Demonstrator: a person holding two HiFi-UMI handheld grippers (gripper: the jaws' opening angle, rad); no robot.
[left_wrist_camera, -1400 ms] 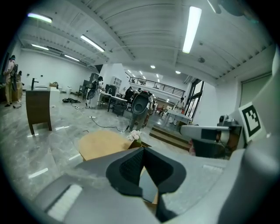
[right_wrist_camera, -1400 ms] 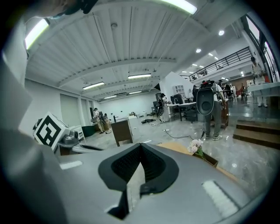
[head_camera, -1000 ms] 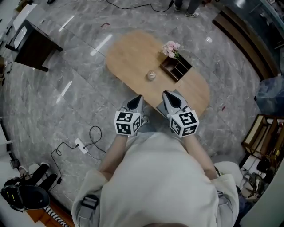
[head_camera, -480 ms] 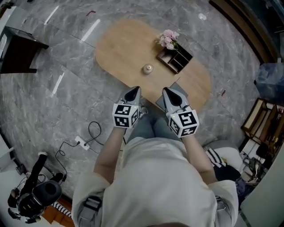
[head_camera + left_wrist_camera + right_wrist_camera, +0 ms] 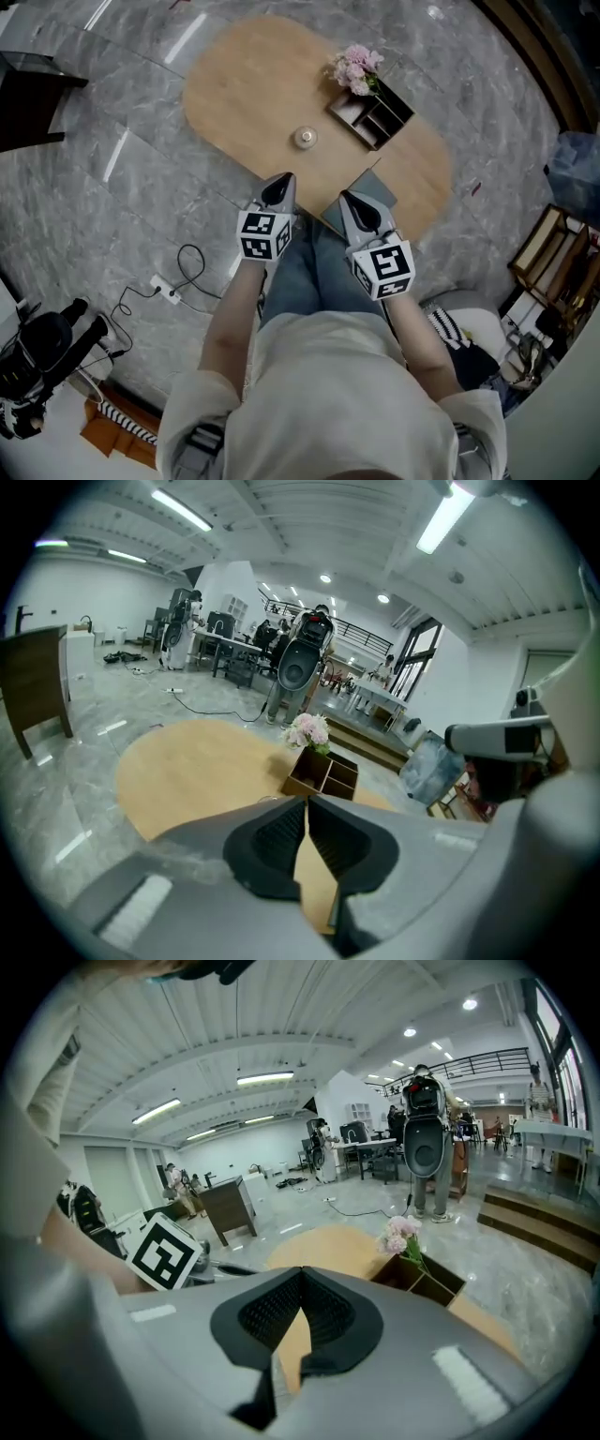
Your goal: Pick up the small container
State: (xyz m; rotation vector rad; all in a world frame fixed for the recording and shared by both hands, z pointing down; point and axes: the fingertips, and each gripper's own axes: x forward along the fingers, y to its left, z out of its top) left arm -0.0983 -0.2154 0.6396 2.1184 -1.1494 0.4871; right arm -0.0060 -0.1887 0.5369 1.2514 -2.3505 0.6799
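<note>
The small container (image 5: pixel 305 138) is a little round pale pot standing alone on the oval wooden table (image 5: pixel 244 84), left of a dark wooden organizer box (image 5: pixel 372 114) with pink flowers (image 5: pixel 353 67). Both grippers hang side by side over the table's near edge, short of the container. My left gripper (image 5: pixel 278 187) is shut with nothing in it, its pads meeting (image 5: pixel 307 803). My right gripper (image 5: pixel 361 208) is also shut and empty (image 5: pixel 300 1277). The organizer (image 5: pixel 323 772) and flowers (image 5: pixel 307 729) lie ahead of the left jaws; the right gripper view shows them too.
A dark side table (image 5: pixel 28 103) stands far left. A power strip with a cable (image 5: pixel 169 293) lies on the marble floor, camera gear (image 5: pixel 47 347) at lower left. Wooden shelves (image 5: pixel 553 272) and a blue bag (image 5: pixel 577 173) are at right. A person wearing gear (image 5: pixel 300 663) stands beyond the table.
The head view has shifted: the table and container now sit higher in the frame. Both grippers have stayed shut and side by side by the table's near edge.
</note>
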